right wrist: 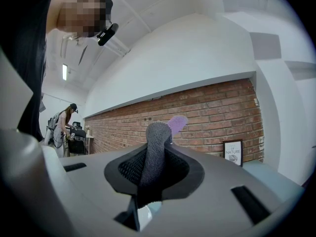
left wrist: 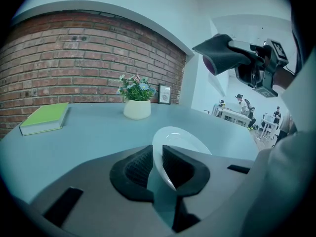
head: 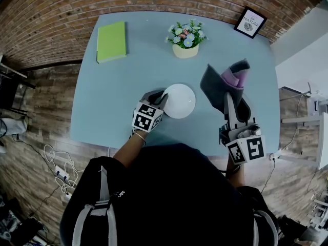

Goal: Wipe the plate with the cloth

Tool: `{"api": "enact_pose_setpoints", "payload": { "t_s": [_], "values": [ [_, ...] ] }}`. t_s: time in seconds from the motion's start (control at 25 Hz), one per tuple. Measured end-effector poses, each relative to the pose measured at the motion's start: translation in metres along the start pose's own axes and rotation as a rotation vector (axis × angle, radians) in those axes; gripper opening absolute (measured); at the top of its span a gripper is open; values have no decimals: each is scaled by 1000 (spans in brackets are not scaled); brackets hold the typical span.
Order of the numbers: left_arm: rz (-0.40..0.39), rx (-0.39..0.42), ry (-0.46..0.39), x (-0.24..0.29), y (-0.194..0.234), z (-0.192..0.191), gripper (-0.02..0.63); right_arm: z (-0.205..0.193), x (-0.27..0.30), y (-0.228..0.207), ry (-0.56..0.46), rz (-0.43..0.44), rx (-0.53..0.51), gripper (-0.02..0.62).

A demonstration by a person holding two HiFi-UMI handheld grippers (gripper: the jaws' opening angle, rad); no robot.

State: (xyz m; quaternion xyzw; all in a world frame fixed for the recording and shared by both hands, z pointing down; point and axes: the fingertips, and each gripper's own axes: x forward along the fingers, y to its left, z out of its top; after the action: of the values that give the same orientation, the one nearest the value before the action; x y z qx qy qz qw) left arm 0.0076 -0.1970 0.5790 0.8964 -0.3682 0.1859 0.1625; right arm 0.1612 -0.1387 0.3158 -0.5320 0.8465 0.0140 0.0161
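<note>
Your left gripper (head: 157, 99) grips the plate (head: 181, 101) by its left rim, at the middle of the table (head: 102, 101). Your right gripper (head: 231, 98), clenched on the cloth (head: 224, 78), holds it raised to the plate's right, so wipe leftward.

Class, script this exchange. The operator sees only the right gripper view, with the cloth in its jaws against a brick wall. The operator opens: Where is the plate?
Observer: The plate is near the middle of the blue table, left of your cloth in the head view.
Operator: Is anything holding it?
Observer: Yes, the left gripper is closed on its rim.
Operator: Is the cloth touching it?
Observer: No, the right gripper holds the cloth clear of the plate.
</note>
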Motion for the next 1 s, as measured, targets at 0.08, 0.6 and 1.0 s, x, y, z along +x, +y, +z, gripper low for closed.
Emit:
{"api": "enact_pose_setpoints", "payload": {
  "t_s": [0.08,0.6,1.0],
  "values": [
    [2,0,-1,0,-1,0,57,0,-1,0,0,0,-1,60],
    [10,10,10,2,0,-1,58,0,-1,0,4,1,-2,60],
    [17,-7,27,3,3,-5,61,-1,-2,-1,6,-4,2,60]
  ]
}}
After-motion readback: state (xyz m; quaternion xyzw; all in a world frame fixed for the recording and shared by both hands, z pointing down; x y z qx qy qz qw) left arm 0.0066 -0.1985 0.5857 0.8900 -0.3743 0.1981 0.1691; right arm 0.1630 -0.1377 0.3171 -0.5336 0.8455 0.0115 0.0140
